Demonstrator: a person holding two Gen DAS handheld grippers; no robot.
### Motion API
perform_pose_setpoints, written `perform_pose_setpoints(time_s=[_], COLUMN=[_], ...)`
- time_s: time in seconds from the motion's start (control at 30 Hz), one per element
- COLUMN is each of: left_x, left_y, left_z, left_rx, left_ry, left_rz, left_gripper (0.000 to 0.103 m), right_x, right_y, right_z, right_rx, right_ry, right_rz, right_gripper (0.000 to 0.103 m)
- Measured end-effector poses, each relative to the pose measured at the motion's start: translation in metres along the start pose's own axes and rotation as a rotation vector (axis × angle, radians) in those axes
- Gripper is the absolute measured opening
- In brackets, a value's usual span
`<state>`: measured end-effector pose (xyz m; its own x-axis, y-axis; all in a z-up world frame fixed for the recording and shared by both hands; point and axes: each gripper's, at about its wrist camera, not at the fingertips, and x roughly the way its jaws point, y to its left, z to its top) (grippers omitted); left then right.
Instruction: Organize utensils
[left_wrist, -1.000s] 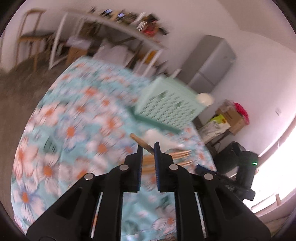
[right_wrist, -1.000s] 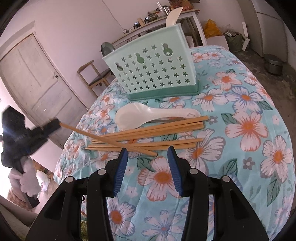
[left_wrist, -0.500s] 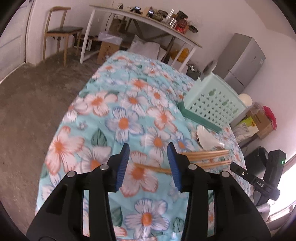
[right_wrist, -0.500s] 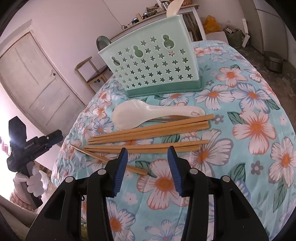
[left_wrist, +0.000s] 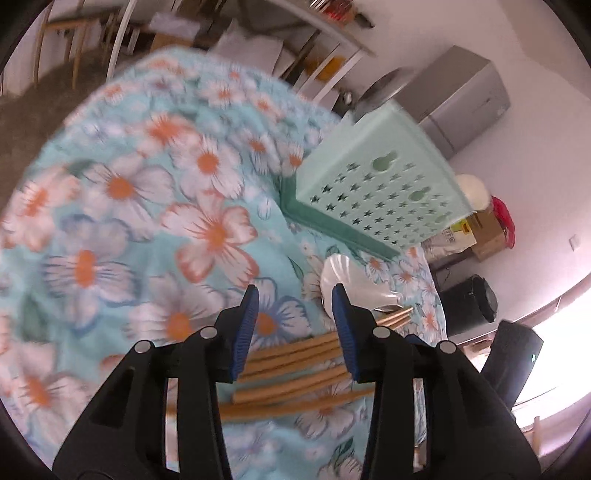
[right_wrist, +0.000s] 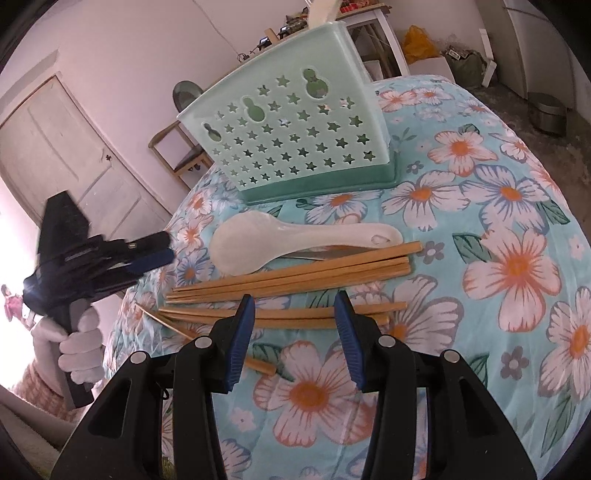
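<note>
Several wooden chopsticks (right_wrist: 295, 273) lie side by side on the floral tablecloth (right_wrist: 517, 266), with one loose chopstick (right_wrist: 262, 365) lying askew nearest me. A white spoon (right_wrist: 280, 236) rests just behind them, over a metal utensil (right_wrist: 325, 253). Further back stands the mint star-punched holder (right_wrist: 288, 136). My right gripper (right_wrist: 295, 301) hovers open over the nearer chopsticks, gripping nothing. My left gripper (left_wrist: 295, 295) hangs over the chopsticks' (left_wrist: 291, 354) ends, beside the spoon (left_wrist: 343, 277). Its jaws are closing a little, with nothing pressed between the pads. The right wrist view shows that left gripper (right_wrist: 147, 254) at left, held by a gloved hand.
A second white spoon (right_wrist: 325, 11) stands in the holder (left_wrist: 376, 184). The table drops away at the left edge, close to the chopsticks' tips. Beyond are a door (right_wrist: 74, 155), a wooden chair (right_wrist: 181, 147), a cluttered side table (left_wrist: 332, 33) and a grey fridge (left_wrist: 465, 96).
A second ago my left gripper was shut on one chopstick; it opened, left the chopstick on the cloth, and swung over the pile's ends. The right gripper has barely shifted.
</note>
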<state>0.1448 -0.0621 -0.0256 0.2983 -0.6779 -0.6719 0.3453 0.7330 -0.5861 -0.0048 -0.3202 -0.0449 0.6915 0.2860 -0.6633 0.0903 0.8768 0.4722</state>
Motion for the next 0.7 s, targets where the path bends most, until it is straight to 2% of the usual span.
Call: perform_pose_setpoints(time_s=[0.13, 0.33, 0.43, 0.5, 0.57, 0.7], left_x=[0.024, 0.052, 0.061, 0.064, 0.066, 0.063], left_y=[0.002, -0.005, -0.01, -0.014, -0.017, -0.023], left_z=[0.008, 0.011, 0.011, 0.011, 0.01, 0.009], left_rx=[-0.054, -0.048, -0.009, 0.014, 0.025, 0.035], left_ry=[0.06, 0.131, 0.138, 0.132, 0.137, 0.109], left_rz=[-0.045, -0.056, -0.004, 0.013, -0.003, -0.021], left_gripper=[0.036, 0.035, 0.025, 0.022, 0.01, 0.006], right_x=[0.003, 0.004, 0.005, 0.005, 0.006, 0.004], right_y=[-0.005, -0.008, -0.009, -0.009, -0.009, -0.008], right_z=[0.0, 0.001, 0.0, 0.0, 0.0, -0.001], right_rx=[0.003, 0.007, 0.012, 0.013, 0.012, 0.009], right_ry=[-0.002, -0.011, -0.018, -0.02, -0.019, -0.014], right_rz=[0.013, 0.028, 0.033, 0.034, 0.033, 0.021], right_gripper=[0.044, 0.044, 0.044, 0.044, 0.044, 0.044])
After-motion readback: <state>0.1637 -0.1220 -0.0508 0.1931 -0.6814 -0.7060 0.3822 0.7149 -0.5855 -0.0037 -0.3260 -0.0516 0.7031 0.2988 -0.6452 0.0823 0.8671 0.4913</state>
